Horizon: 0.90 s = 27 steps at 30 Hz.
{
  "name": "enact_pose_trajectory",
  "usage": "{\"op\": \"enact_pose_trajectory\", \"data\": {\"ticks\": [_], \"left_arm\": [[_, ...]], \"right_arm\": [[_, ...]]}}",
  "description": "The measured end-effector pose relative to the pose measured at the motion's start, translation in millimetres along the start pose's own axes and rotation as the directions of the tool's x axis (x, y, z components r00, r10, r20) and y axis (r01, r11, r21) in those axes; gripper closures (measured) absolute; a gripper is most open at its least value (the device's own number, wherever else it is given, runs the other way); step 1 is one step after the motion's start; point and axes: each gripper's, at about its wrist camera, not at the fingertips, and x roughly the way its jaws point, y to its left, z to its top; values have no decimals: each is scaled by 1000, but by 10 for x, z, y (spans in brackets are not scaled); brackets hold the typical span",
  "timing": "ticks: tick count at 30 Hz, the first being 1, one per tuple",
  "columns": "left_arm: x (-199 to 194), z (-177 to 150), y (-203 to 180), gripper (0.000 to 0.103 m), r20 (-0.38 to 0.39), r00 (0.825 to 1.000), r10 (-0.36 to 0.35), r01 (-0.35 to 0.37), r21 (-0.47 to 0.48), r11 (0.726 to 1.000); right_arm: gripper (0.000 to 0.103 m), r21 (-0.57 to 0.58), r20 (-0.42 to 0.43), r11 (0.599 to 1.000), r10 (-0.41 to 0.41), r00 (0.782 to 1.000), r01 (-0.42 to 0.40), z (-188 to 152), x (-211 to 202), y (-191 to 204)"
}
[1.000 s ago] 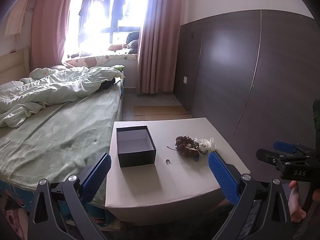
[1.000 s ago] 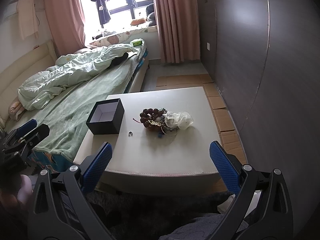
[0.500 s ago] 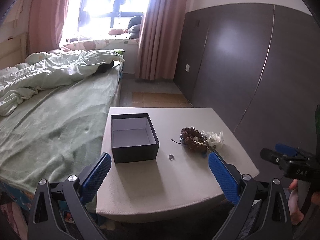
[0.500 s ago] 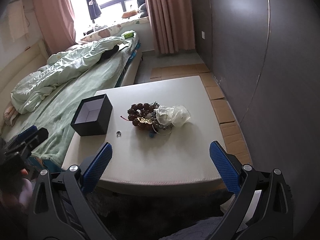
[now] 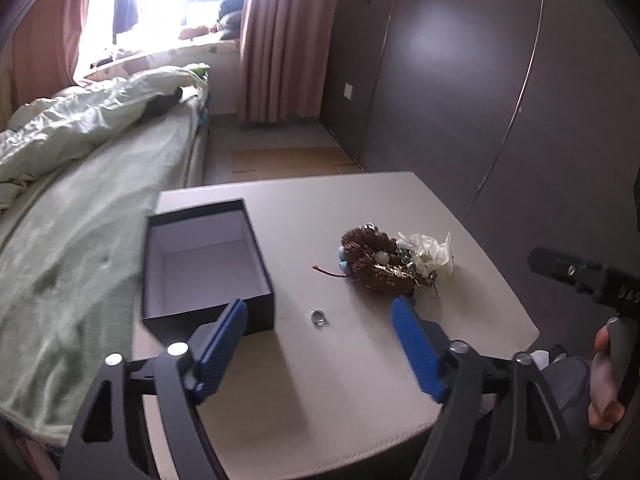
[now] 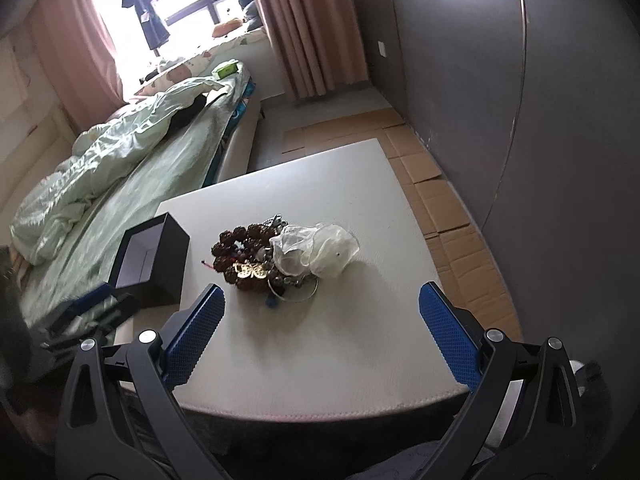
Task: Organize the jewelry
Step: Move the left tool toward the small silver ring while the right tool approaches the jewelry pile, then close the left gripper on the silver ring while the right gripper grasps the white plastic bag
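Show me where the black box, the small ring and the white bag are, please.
black box (image 5: 256, 312), left wrist view, on its outer front wall.
small ring (image 5: 318, 317), left wrist view, on its band.
white bag (image 6: 324, 250), right wrist view, on its crumpled middle.

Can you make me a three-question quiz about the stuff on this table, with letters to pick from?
1. Where does the small ring lie?
A. inside the box
B. on the table between the box and the jewelry pile
C. on the bed

2. What colour is the outside of the box?
A. black
B. pink
C. yellow

3. What is in the box right now?
A. a bracelet
B. the ring
C. nothing

Answers: 1 B, the ring sits on the bare table with the box on one side and the jewelry pile on the other. 2 A, its outer walls look black. 3 C, only its pale floor shows.
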Motion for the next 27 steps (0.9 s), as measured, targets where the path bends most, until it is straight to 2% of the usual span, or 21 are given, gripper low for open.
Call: {"op": "enact_pose_trajectory", "data": {"ticks": [2, 6, 7, 8, 13, 20, 24, 27], "left_arm": [[131, -1, -35, 41, -13, 1000, -3, 3, 6, 1000], [312, -62, -58, 42, -15, 1000, -4, 4, 18, 1000], [377, -66, -48, 50, -25, 1000, -4, 5, 13, 1000], [420, -69, -43, 52, -29, 1000, -3, 3, 7, 1000], [623, -105, 66, 54, -65, 998, -27, 25, -28, 999], [874, -139, 113, 68, -126, 992, -15, 13, -16, 1000], [954, -141, 124, 72, -134, 991, 0, -1, -8, 1000], [989, -134, 93, 72, -129, 991, 23, -21, 18, 1000]], "right_arm": [[6, 20, -1, 1000, 0, 1000, 0, -9, 44, -34], [6, 62, 6, 998, 0, 1000, 0, 0, 111, -152], [6, 67, 7, 998, -1, 1000, 0, 1, 123, -173], [6, 72, 8, 997, -1, 1000, 1, 4, 146, -196], [6, 88, -8, 996, -5, 1000, 6, 26, 329, -284], [7, 119, -52, 993, 18, 998, -12, 60, 576, -378], [6, 136, -58, 990, 40, 998, -31, 75, 640, -367], [6, 137, -67, 990, 48, 997, -39, 81, 688, -328]]}}
